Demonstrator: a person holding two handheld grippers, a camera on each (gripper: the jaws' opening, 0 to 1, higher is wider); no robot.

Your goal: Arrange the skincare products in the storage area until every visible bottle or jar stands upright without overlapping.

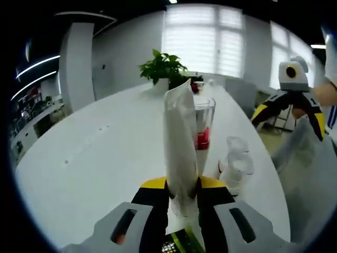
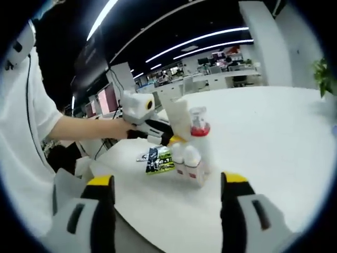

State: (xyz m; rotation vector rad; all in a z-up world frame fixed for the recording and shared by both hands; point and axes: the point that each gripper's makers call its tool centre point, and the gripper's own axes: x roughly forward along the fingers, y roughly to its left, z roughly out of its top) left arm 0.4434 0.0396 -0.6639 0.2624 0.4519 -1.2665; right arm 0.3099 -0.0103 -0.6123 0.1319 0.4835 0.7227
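Potted plant at the white table's far end

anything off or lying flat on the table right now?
One flat item: a dark green sachet lies on the table beside the upright bottles. The white tube is upright, clamped by the left gripper. No spills visible.

Plenty of bare table to my left, wide open all the way out to the potted plant. Straight ahead it's tight: the white tube clamped in my left gripper sits right against the tall clear bottle, with small clear bottles just right. Right gripper hangs spread off the table edge, nothing between it and the cluster except a dark sachet.
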